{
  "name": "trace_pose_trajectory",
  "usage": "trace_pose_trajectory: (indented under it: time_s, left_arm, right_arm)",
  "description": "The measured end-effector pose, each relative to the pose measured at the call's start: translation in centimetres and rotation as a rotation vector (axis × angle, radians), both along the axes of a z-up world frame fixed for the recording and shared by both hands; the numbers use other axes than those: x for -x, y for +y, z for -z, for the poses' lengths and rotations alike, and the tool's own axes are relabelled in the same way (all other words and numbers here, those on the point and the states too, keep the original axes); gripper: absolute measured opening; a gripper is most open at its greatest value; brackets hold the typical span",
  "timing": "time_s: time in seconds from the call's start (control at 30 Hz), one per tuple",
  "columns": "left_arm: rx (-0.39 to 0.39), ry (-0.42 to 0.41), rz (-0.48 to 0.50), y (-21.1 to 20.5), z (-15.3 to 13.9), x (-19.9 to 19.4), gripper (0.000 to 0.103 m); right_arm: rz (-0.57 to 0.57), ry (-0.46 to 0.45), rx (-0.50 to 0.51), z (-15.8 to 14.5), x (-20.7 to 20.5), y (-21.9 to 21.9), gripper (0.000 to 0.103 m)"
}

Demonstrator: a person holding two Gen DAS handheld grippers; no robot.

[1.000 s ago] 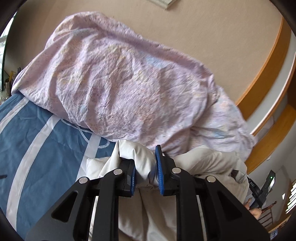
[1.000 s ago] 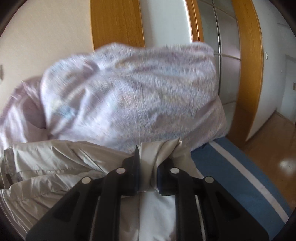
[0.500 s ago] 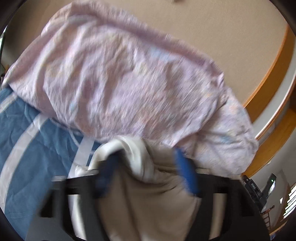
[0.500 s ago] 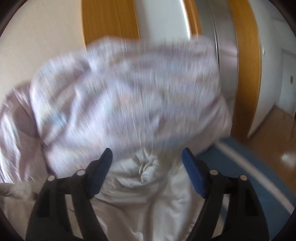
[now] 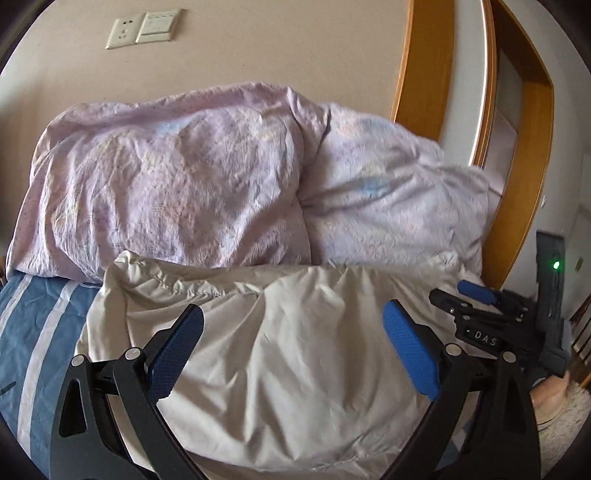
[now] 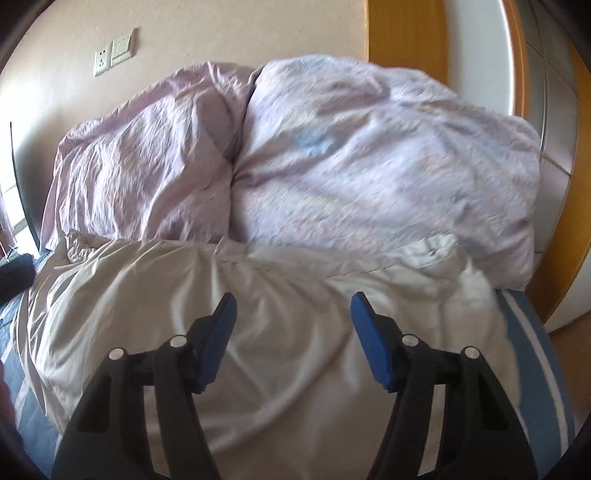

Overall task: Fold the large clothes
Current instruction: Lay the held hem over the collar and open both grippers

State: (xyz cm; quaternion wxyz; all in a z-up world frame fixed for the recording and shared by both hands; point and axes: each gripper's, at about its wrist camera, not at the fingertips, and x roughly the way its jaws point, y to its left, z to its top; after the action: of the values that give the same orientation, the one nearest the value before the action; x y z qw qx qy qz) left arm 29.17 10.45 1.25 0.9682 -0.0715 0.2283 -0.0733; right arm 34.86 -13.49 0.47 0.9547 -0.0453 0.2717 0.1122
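Note:
A pale grey padded garment (image 5: 295,369) lies bunched on the blue striped bed sheet (image 5: 33,332), its far edge against a lilac duvet. In the left wrist view my left gripper (image 5: 293,314) hovers over the garment's middle. Its jaws are opening wide, and the pads touch no cloth. The right wrist view shows my right gripper (image 6: 292,299) above the same garment (image 6: 147,295). Its jaws are closing but stand apart, with cloth only beneath them. The right gripper (image 5: 476,295) also appears at the right edge of the left wrist view.
A rumpled lilac duvet (image 5: 184,184) (image 6: 369,166) is heaped against the wall behind the garment. A wooden door frame (image 5: 424,74) rises at the right, a wall socket (image 5: 122,33) at upper left. A hand in a fleecy sleeve (image 5: 554,398) holds the right gripper.
Both grippers were shut on folds of the garment a second ago. They have let go, opened and drawn back, and the garment now lies spread along the duvet.

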Motion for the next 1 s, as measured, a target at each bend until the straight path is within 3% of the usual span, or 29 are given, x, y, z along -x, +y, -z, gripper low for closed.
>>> trace_pose_trajectory:
  time_s: [0.2, 0.47, 0.73, 1.0]
  left_arm:
    - [-0.099, 0.089, -0.059, -1.3, 2.8, -3.5, 0.098]
    - [-0.143, 0.202, -0.111, -1.7, 5.6, -7.7, 0.1]
    - [-0.127, 0.236, -0.126, -1.6, 7.4, -10.6, 0.102]
    - [-0.181, 0.247, -0.173, -2.3, 8.1, -10.9, 0.102]
  right_arm:
    - [0.041, 0.061, 0.071, 2.0, -2.4, 2.0, 0.064]
    - [0.113, 0.198, 0.106, 5.7, -6.5, 2.8, 0.067]
    - [0.149, 0.193, 0.098, 7.7, -8.1, 3.1, 0.07]
    - [0.149, 0.195, 0.1, 8.4, -8.2, 3.3, 0.072]
